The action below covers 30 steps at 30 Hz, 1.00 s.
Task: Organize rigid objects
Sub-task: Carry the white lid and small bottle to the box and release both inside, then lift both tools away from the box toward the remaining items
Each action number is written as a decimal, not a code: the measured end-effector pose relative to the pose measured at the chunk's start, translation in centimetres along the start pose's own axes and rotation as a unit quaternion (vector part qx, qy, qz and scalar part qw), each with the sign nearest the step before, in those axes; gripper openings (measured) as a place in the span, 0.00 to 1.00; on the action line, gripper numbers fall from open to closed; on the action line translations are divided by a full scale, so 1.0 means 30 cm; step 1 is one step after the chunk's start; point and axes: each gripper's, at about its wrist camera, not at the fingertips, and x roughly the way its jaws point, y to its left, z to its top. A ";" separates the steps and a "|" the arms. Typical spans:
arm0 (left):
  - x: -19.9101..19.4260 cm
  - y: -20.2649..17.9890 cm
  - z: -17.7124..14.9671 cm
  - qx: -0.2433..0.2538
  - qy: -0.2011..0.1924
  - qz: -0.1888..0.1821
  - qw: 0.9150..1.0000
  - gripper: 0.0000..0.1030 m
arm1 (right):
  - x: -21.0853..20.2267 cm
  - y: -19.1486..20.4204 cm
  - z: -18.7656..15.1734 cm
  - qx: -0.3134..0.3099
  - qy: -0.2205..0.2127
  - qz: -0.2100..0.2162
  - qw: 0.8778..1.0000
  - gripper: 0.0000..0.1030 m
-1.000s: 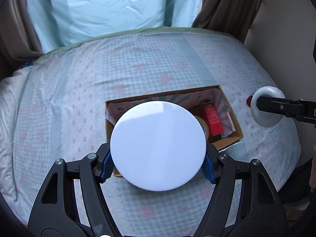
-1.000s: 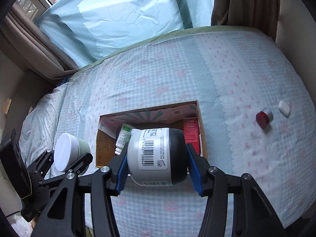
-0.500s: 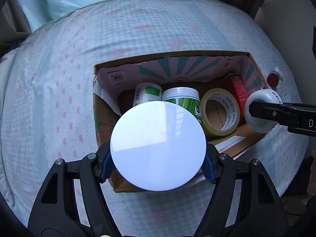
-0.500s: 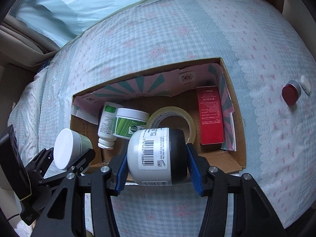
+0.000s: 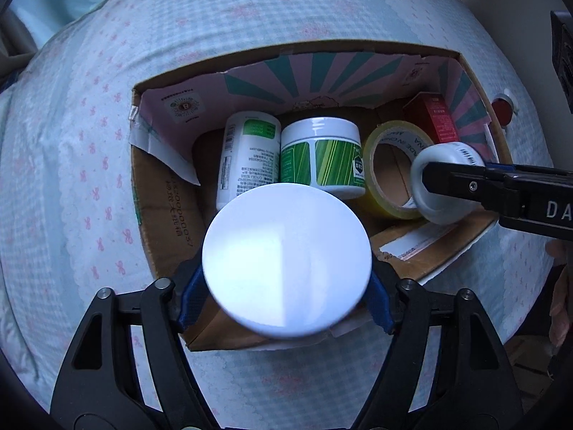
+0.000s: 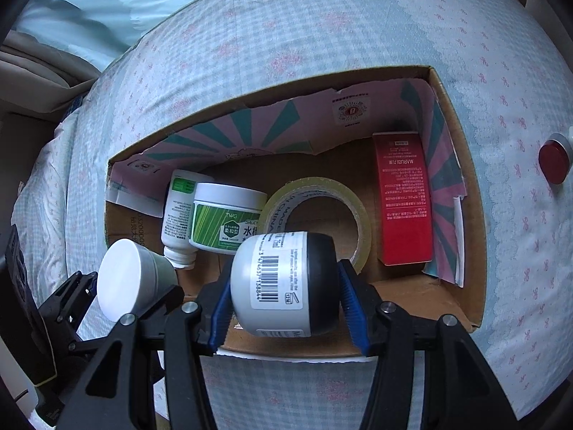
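Cardboard is forming the open box (image 6: pixel 462 215) that is sitting on a checked bedspread (image 6: pixel 322 28) with small pink bows. Inside it, a white bottle (image 6: pixel 177 215) with a green label is lying on its side against a white tub (image 6: pixel 224 220) with green stripes. A roll of clear tape (image 6: pixel 315 211) is leaning just beside the tub, and a red carton (image 6: pixel 404 202) is lying flat along the box's right wall.

The left gripper (image 5: pixel 286 286) is clamping a jar with a round white lid (image 5: pixel 286 259), its blue pads (image 5: pixel 191 292) pressing on either side. The lid is facing the camera and hiding most of the jar, which is hanging over the near left corner of the box. In the right wrist view the same jar (image 6: pixel 132 281) is showing a pale green body behind its lid.

The right gripper (image 6: pixel 284 299) is squeezing a white and black roll-on bottle (image 6: pixel 283 285) with a barcode label, holding it sideways between its blue pads (image 6: pixel 352 308) above the near edge of the box, in front of the tape roll.

Out on the bedspread, to the right of the box, a small red cap (image 6: pixel 553 163) is resting, well apart from the cardboard
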 end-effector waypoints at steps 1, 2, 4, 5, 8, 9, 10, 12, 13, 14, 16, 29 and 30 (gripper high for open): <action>-0.008 0.004 -0.002 -0.002 0.000 -0.001 1.000 1.00 | -0.004 -0.001 -0.001 0.006 -0.001 0.003 1.000 0.73; -0.022 0.011 -0.008 -0.006 -0.007 -0.004 1.000 1.00 | -0.007 -0.005 -0.002 0.013 0.000 0.004 1.000 0.95; -0.046 0.026 -0.017 -0.013 -0.008 -0.005 1.000 1.00 | -0.010 -0.016 -0.005 0.024 0.002 0.013 1.000 1.00; -0.057 0.036 -0.022 -0.016 -0.009 -0.001 1.000 1.00 | -0.013 -0.021 -0.009 0.026 0.001 0.014 1.000 1.00; -0.083 0.073 -0.039 -0.036 -0.009 -0.008 0.999 1.00 | -0.016 -0.026 -0.030 0.021 0.001 -0.003 1.000 1.00; -0.090 0.085 -0.043 -0.044 -0.009 -0.010 0.999 1.00 | -0.015 -0.026 -0.038 0.020 0.005 -0.008 1.000 1.00; -0.094 0.094 -0.047 -0.050 -0.009 -0.008 0.999 1.00 | -0.013 -0.027 -0.044 0.020 0.009 -0.010 1.000 1.00; -0.101 0.109 -0.053 -0.057 -0.007 -0.002 0.998 1.00 | -0.015 -0.030 -0.053 0.024 0.013 -0.010 1.000 1.00; -0.106 0.115 -0.056 -0.061 -0.008 -0.002 0.998 1.00 | -0.017 -0.029 -0.057 0.025 0.017 -0.010 0.999 1.00; -0.112 0.120 -0.058 -0.064 -0.009 -0.003 0.998 1.00 | -0.018 -0.027 -0.059 0.025 0.021 -0.010 0.999 1.00; -0.125 0.127 -0.063 -0.069 -0.009 -0.006 0.998 1.00 | -0.027 -0.015 -0.057 0.020 0.021 -0.011 1.000 1.00; -0.330 0.065 -0.056 -0.083 -0.052 -0.003 0.995 1.00 | -0.213 0.021 -0.070 -0.001 0.000 -0.033 0.999 1.00; -0.352 0.054 -0.055 -0.083 -0.056 -0.003 0.995 1.00 | -0.242 0.018 -0.073 -0.001 -0.006 -0.035 0.999 1.00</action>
